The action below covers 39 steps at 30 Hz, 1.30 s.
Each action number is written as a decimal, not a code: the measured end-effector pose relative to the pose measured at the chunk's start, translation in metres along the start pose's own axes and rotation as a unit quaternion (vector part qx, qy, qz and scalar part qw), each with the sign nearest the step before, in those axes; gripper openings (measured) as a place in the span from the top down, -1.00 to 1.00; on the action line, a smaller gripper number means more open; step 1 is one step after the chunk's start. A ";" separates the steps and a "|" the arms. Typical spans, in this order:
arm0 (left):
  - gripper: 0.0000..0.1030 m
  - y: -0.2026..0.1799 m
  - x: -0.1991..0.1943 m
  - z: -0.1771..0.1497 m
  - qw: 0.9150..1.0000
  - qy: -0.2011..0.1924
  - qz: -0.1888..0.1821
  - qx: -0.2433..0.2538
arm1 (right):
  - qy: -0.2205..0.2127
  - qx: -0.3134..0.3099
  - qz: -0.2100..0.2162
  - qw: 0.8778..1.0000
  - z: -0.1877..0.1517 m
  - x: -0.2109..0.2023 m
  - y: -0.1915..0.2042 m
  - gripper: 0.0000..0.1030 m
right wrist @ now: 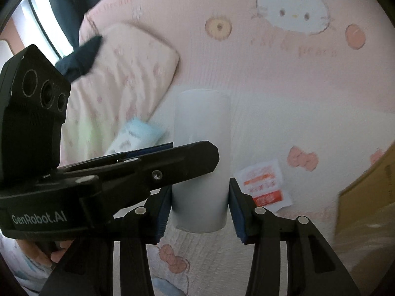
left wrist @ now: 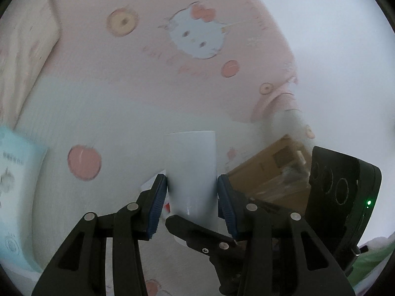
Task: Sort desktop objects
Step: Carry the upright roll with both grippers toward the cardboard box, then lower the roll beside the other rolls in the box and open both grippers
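There is one white cup [left wrist: 191, 172], and both grippers hold it. The left gripper [left wrist: 192, 198] has its two blue pads pressed on the cup's sides, one pad on each side. The right gripper [right wrist: 199, 203] is clamped on the same cup, and its blue pads touch the sides too. The cup's bottom is hidden behind the black fingers in both views.

Behind the cup is one pink blanket [right wrist: 271, 74] with one big cat face [right wrist: 293, 12] printed on it. One small red and white packet [right wrist: 263, 185] lies on the blanket just beside the cup. One brown cardboard box [left wrist: 271, 170] is near the cup, and the picture's edge cuts it off. One light blue pack [left wrist: 14, 185] is blurry, so its words cannot be read. One pillow [right wrist: 118, 79] lies farther from the cup.
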<state>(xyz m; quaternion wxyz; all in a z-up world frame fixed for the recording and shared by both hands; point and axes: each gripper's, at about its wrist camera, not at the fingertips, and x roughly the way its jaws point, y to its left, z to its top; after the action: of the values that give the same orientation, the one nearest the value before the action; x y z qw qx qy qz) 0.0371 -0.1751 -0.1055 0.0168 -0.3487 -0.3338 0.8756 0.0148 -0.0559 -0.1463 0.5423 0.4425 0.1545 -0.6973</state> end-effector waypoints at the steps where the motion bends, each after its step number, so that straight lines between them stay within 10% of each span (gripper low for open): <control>1: 0.10 -0.007 -0.001 0.002 1.000 -0.003 -0.003 0.007 | -0.007 0.000 -0.003 1.000 0.002 -0.007 -0.002 0.20; 18: 0.10 -0.119 0.003 0.039 0.991 -0.019 -0.077 0.110 | -0.109 0.025 -0.085 0.990 0.023 -0.112 -0.022 0.20; 33: 0.10 -0.210 0.068 0.052 0.976 0.086 -0.160 0.116 | -0.137 0.136 -0.167 0.967 0.010 -0.189 -0.092 0.20; 39: 0.10 -0.242 0.095 0.040 0.974 0.120 -0.134 0.136 | -0.118 0.173 -0.200 0.957 0.002 -0.193 -0.116 0.20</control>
<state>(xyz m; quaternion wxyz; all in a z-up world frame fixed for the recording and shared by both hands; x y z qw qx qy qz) -0.1084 0.0150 0.0033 0.2208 -0.3980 -0.2512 0.8542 -0.0856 0.1045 -0.0244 0.3211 0.4038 0.0521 -0.8551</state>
